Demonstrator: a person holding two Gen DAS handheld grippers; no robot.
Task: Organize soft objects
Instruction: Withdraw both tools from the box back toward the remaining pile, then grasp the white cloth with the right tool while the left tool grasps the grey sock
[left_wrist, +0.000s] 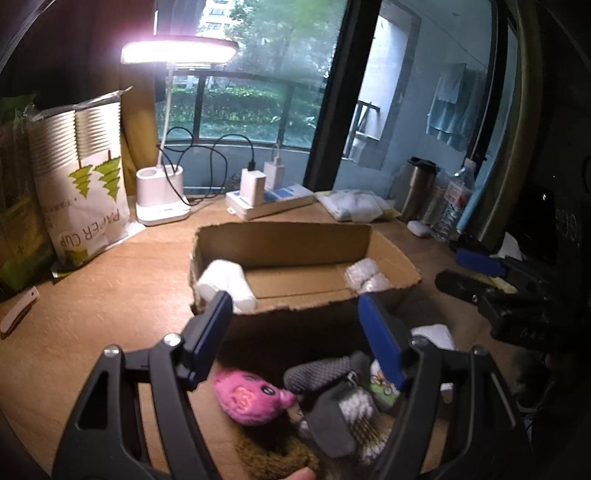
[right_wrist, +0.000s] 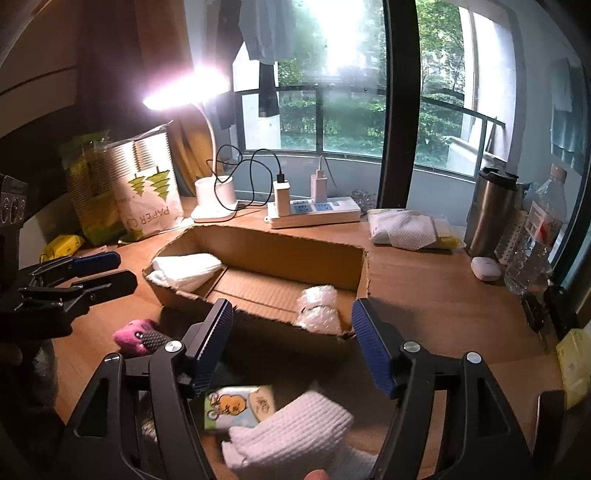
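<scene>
The soft things still to be sorted lie in a loose heap on the table just in front of the cardboard box (left_wrist: 303, 258): a pink plush toy (left_wrist: 251, 398), a grey knitted sock (left_wrist: 321, 373) overlapping a grey-and-white checked sock (left_wrist: 351, 413), a small printed tissue pack (right_wrist: 240, 406), and a white ribbed sock (right_wrist: 295, 432) nearest the right camera. Two items already sit inside the box: a folded white cloth (right_wrist: 184, 271) in the left corner and a lumpy white bundle (right_wrist: 319, 306) against the near right wall.

The left gripper (left_wrist: 295, 306) hangs over the heap with its fingers apart and nothing between them; the right gripper (right_wrist: 291, 317) hovers above the white ribbed sock, fingers likewise spread and empty.

The risks, as I judge them: the socks overlap, so closing on one may drag a neighbour along and drop it short of the box. The near wall of the box is torn and low, and a gripper carrying a dangling sock could catch that ragged edge and shove the light box toward the power strip (right_wrist: 317, 214) and desk lamp (left_wrist: 160, 199) behind it. The two grippers work close together and could collide over the heap
</scene>
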